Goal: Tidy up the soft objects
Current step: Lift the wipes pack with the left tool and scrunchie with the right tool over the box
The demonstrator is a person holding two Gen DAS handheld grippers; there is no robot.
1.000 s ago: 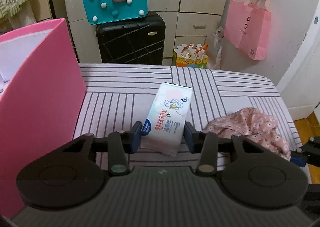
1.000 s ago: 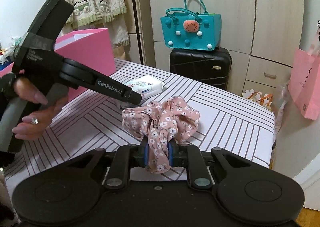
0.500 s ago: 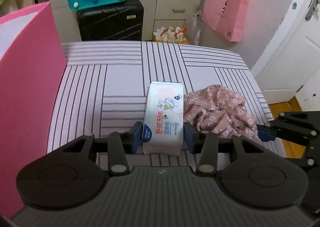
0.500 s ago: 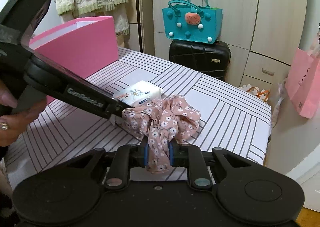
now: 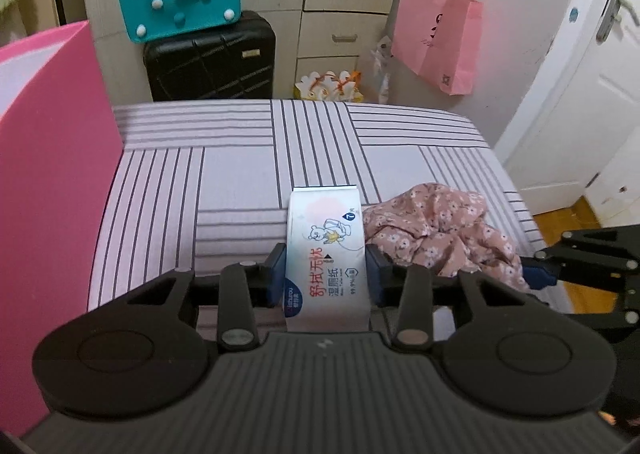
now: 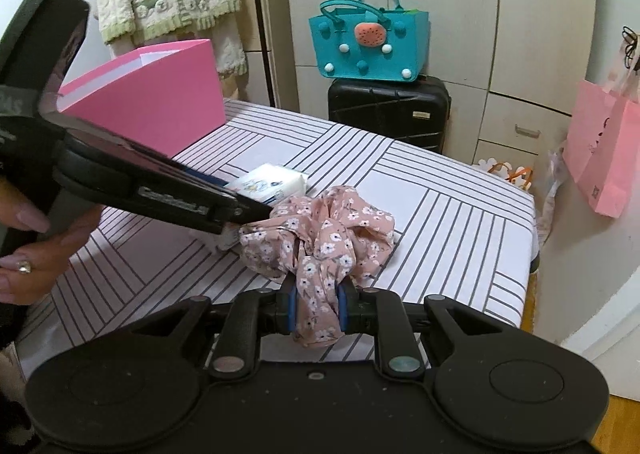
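A white pack of wet wipes (image 5: 326,250) with a bear drawing lies on the striped cover, between the jaws of my left gripper (image 5: 326,274). The jaws are closing, and both blue pads touch the pack's sides. In the right wrist view the pack (image 6: 272,184) shows past the left gripper (image 6: 248,214), which a hand holds. A crumpled pink floral cloth (image 5: 440,226) lies just right of the pack. My right gripper (image 6: 316,312) is shut on a hanging fold of this cloth (image 6: 320,238). Its tip (image 5: 540,270) shows at the cloth's right edge.
A tall pink box (image 5: 48,174) stands open-topped at the left of the striped surface (image 5: 240,174). Beyond the far edge stand a black suitcase (image 5: 210,58) with a teal bag (image 5: 178,2) on it. A pink paper bag (image 5: 440,42) hangs by the door (image 5: 592,94).
The left gripper swung right and squared up with the wipes pack, which now sits deeper between its jaws. The jaws have narrowed onto it. The right gripper keeps its hold on the cloth.
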